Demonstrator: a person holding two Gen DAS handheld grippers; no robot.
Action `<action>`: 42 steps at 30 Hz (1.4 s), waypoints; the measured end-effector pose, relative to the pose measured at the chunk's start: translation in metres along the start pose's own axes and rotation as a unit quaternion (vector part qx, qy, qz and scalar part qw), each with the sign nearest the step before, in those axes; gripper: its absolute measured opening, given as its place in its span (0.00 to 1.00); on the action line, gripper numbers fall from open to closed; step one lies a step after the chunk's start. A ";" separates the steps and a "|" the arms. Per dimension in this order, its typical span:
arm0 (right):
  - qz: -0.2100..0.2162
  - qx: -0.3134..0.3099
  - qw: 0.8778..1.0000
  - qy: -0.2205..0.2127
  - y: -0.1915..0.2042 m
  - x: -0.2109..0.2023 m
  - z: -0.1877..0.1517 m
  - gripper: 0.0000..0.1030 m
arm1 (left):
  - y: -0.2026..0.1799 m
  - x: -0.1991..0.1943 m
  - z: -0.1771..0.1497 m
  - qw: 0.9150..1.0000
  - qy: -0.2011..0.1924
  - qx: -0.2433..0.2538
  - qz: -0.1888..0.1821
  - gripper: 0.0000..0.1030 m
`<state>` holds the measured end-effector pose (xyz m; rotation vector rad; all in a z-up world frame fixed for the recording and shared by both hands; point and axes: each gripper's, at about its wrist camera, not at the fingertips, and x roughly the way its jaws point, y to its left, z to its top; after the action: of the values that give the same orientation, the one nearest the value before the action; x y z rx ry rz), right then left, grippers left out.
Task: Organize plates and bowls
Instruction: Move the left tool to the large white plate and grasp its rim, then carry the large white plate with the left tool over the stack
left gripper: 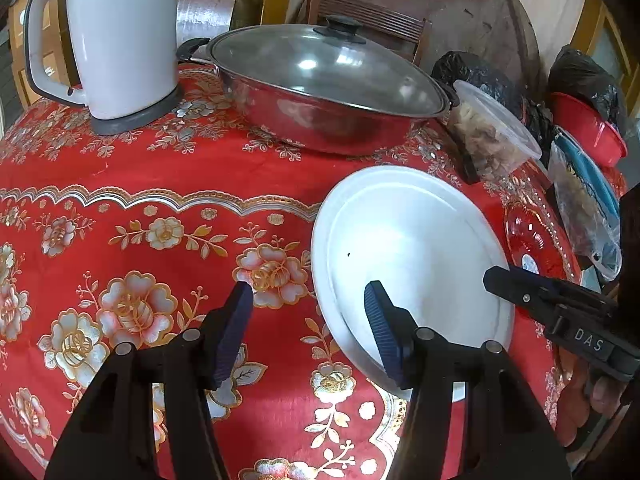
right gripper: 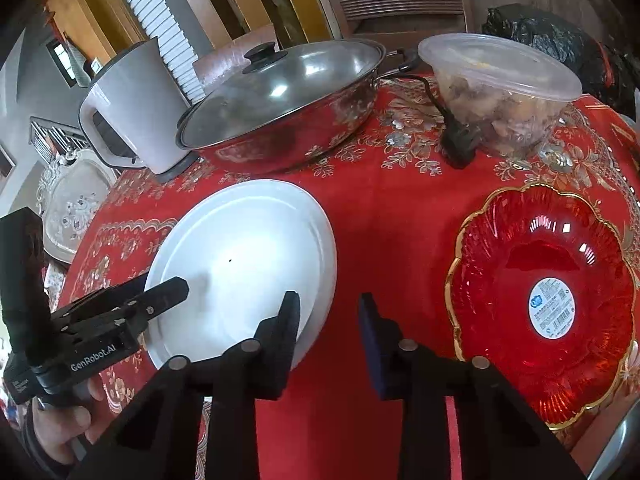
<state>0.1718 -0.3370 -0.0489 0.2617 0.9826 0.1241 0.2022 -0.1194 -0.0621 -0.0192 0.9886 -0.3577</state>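
One white plate, one red dish, perhaps more hidden.

**Table Surface and Items Resting on It**

The table carries a red floral cloth with gold and white flowers.

- White plate: lies flat directly ahead of the left gripper and just left of the right gripper.
- Red glass plate, gold-rimmed: lies flat to the right of the right gripper, well apart from the white plate.
- Lidded steel pan: stands beyond the white plate.
- White kettle: stands far left of the left gripper, beside the pan.
- Clear lidded container: stands far right, beyond the red plate.
- Black plug: lies touching the cloth, just beside the container.
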 end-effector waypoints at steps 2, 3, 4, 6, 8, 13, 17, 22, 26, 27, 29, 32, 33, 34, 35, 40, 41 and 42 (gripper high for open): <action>-0.002 0.004 1.000 -0.004 -0.001 0.001 -0.001 0.26 | -0.002 0.001 -0.001 1.000 -0.008 0.009 0.016 0.55; -0.002 0.008 1.000 -0.004 -0.001 0.001 -0.002 0.25 | -0.003 0.001 -0.001 1.000 -0.009 0.010 0.021 0.55; 0.004 0.014 1.000 -0.003 -0.002 0.003 -0.003 0.24 | -0.003 0.002 -0.002 1.000 -0.010 0.009 0.026 0.51; 0.010 0.024 1.000 -0.005 -0.001 0.003 -0.005 0.22 | -0.005 0.003 -0.003 0.999 -0.010 0.011 0.031 0.44; -0.005 0.022 1.000 -0.012 0.004 0.002 -0.005 0.19 | -0.011 0.002 -0.004 0.999 -0.014 0.021 0.035 0.31; 0.001 0.018 1.000 -0.023 0.014 0.000 -0.004 0.16 | -0.018 0.006 -0.006 0.999 0.000 0.042 0.028 0.19; -0.010 0.003 1.000 -0.020 0.020 0.005 -0.006 0.16 | -0.009 0.005 -0.003 1.000 0.006 0.020 0.004 0.15; -0.018 0.002 1.000 -0.019 0.018 0.007 -0.008 0.16 | -0.015 -0.001 -0.003 1.000 -0.003 0.025 0.005 0.14; -0.019 0.004 1.000 -0.022 0.017 0.006 -0.009 0.16 | -0.016 0.001 -0.004 1.000 -0.004 0.027 0.008 0.14; -0.018 0.005 1.000 -0.023 0.018 0.006 -0.009 0.16 | -0.016 0.002 -0.003 1.000 -0.002 0.027 0.008 0.14; -0.019 0.005 1.000 -0.024 0.019 0.006 -0.009 0.16 | -0.014 0.003 -0.003 1.000 0.000 0.022 0.006 0.14; -0.019 0.005 0.999 -0.025 0.020 0.005 -0.008 0.16 | -0.016 0.003 -0.004 1.000 -0.002 0.026 0.012 0.14; -0.019 0.006 0.999 -0.025 0.020 0.005 -0.008 0.16 | -0.017 0.003 -0.004 0.999 -0.003 0.029 0.016 0.14; -0.020 0.005 0.999 -0.026 0.020 0.004 -0.008 0.16 | -0.018 0.003 -0.005 0.999 -0.004 0.031 0.020 0.14; -0.022 0.004 0.999 -0.027 0.020 0.004 -0.008 0.16 | -0.018 0.003 -0.005 0.999 -0.004 0.031 0.021 0.14; -0.024 0.002 0.999 -0.028 0.021 0.004 -0.008 0.16 | -0.018 0.004 -0.006 0.999 -0.003 0.032 0.022 0.14; -0.023 0.003 0.999 -0.028 0.021 0.003 -0.008 0.16 | -0.018 0.004 -0.006 0.999 -0.004 0.031 0.022 0.14; -0.024 0.002 0.999 -0.028 0.021 0.003 -0.008 0.16 | -0.018 0.004 -0.006 0.999 -0.003 0.031 0.022 0.14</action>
<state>0.1674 -0.3150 -0.0500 0.2447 0.9329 0.0712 0.1943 -0.1369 -0.0651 0.0578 0.9692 -0.3487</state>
